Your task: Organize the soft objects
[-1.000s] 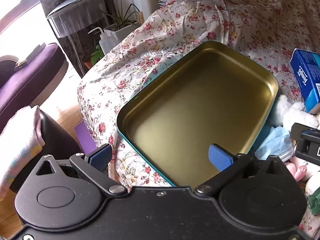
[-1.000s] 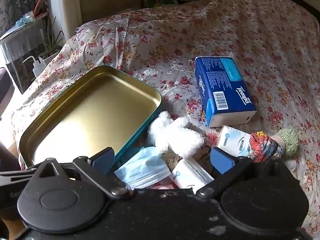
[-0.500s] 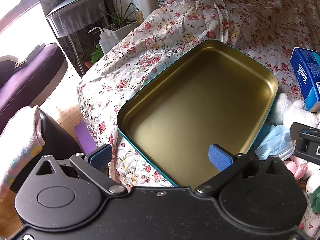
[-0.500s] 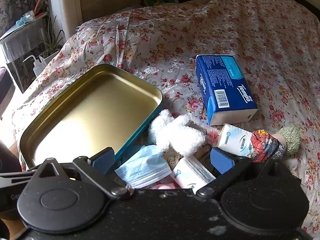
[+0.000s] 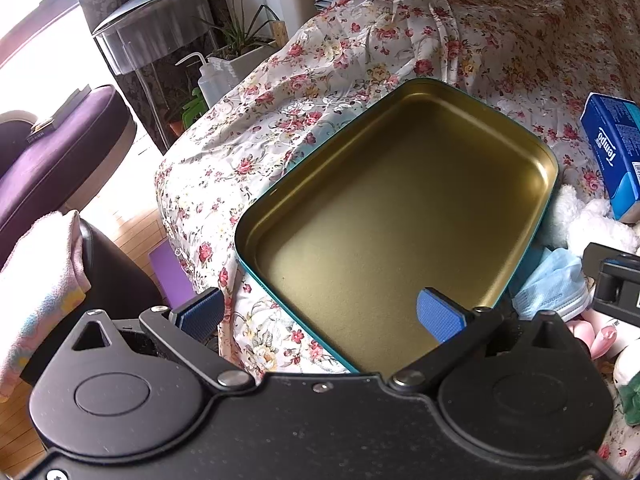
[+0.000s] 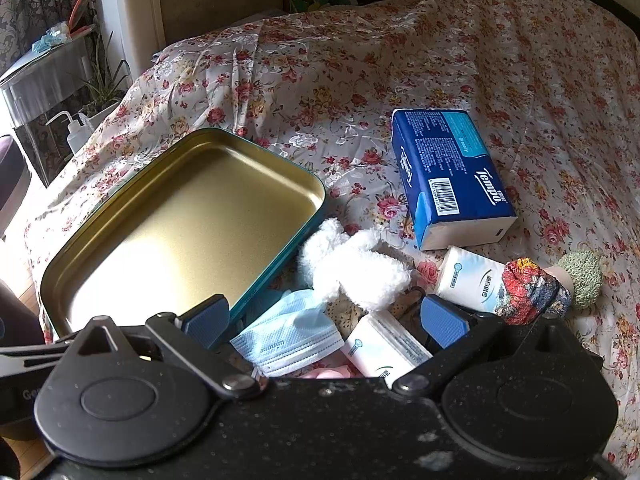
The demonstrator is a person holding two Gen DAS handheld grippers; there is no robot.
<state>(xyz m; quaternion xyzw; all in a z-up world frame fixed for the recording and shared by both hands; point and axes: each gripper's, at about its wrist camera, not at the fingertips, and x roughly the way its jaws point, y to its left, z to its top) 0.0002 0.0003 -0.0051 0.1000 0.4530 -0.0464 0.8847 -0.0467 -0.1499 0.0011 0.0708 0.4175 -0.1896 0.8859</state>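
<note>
Both tools spread, empty: left tool [image 5: 320, 314], right tool [image 6: 326, 320]. I risk snagging face mask [image 6: 288, 338] with tissue pack [image 6: 384, 350].

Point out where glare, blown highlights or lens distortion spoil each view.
Left wrist view: the window at upper left is blown out white; fisheye bends the tin rim. Right wrist view: sun glare washes the tin's floor; the bedspread curves at the edges.
</note>
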